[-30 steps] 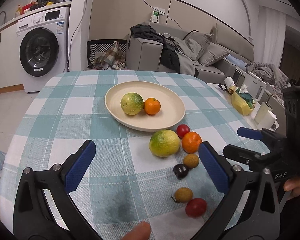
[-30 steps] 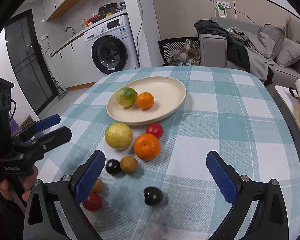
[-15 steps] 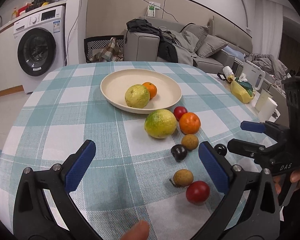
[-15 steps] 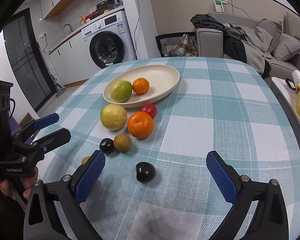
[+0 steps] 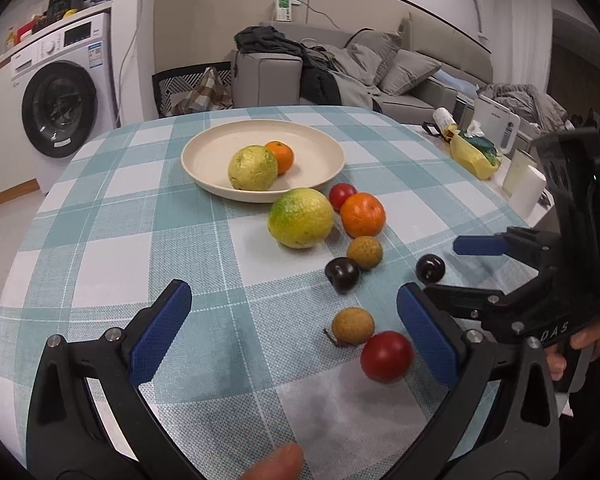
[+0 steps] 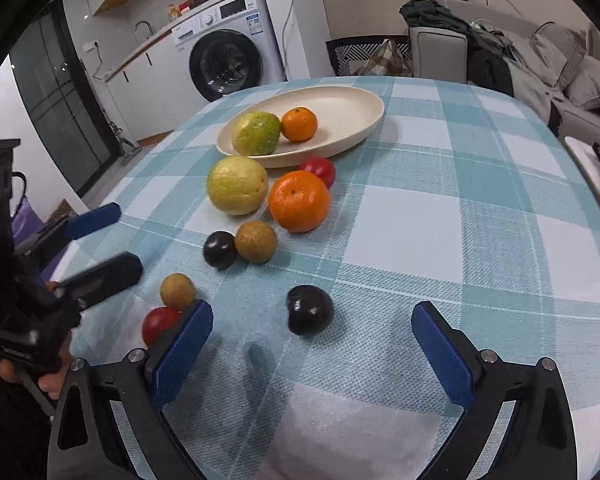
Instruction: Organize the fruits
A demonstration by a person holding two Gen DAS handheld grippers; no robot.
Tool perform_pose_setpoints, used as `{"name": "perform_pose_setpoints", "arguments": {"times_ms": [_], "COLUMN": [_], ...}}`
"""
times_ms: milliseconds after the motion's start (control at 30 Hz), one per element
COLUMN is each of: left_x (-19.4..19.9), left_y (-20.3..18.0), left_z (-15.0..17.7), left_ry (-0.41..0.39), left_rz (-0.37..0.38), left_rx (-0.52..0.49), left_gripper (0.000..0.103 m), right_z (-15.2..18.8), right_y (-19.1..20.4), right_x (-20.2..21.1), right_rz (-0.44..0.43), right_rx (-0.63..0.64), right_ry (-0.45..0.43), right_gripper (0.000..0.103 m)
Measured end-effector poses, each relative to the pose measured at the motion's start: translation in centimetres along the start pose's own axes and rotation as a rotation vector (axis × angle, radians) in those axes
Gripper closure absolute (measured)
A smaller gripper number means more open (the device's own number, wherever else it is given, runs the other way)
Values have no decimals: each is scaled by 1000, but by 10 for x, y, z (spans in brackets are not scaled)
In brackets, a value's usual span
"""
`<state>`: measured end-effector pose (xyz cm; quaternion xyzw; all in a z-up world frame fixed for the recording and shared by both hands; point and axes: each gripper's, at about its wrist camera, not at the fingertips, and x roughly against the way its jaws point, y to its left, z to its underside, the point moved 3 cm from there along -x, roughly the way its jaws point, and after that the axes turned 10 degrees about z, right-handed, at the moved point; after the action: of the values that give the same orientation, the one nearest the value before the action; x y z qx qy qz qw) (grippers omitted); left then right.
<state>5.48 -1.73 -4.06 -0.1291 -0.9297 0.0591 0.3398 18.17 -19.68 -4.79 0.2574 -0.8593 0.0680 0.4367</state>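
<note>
We hold both grippers low over the table [image 5: 100, 208], jaws spread wide and empty, left gripper [image 5: 292, 332] near the tomato [image 5: 386, 356], right gripper [image 6: 312, 344] now closer to the plum [image 6: 310, 314] than before, two fruits lying on the plate [image 5: 320, 148].

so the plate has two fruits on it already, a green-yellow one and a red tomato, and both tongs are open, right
Not quite. The plate holds two fruits, but beside the green-yellow one sits a small orange, not a red tomato; the right wrist view shows it plainly. Both the left tongs and right tongs are open.
</note>
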Motion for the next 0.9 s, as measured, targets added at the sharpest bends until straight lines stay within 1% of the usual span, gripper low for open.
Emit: {"name": "perform_pose_setpoints", "arguments": {"times_ms": [33, 67, 133, 200, 233, 433, 533, 600, 733, 900], "left_x": [0, 0, -2, -5, -7, -8, -10, -12, -13, -14], "left_y": [-2, -5, -8, -11, -11, -15, -17, -19, -23, -24], "left_z": [1, 1, 3, 5, 5, 9, 11, 13, 15, 15], "left_ry": [2, 3, 18, 44, 56, 67, 92, 108, 116, 117], "left_rz": [7, 14, 28, 49, 54, 96, 109, 116, 129, 129], "left_rx": [-10, -19, -31, -34, -33, -46, -60, -71, -90, -89], "left_gripper": [1, 0, 1, 0, 1, 1, 1, 1, 0, 0], "right_z": [0, 1, 2, 2, 2, 2, 2, 2, 2, 1], "right_y": [1, 3, 5, 6, 7, 8, 8, 8, 8, 7], "right_x": [1, 1, -2, -1, 0, 0, 0, 0, 0, -1], "right_rz": [-12, -18, -27, -24, -40, -51, -42, -40, -22, -2], "right_rx": [0, 5, 11, 13, 10, 9, 15, 15, 13, 9], "right_ry": [-3, -2, 15, 8, 7, 12, 11, 10, 12, 13], "right_gripper": [6, 14, 25, 27, 29, 39, 45, 47, 57, 62]}}
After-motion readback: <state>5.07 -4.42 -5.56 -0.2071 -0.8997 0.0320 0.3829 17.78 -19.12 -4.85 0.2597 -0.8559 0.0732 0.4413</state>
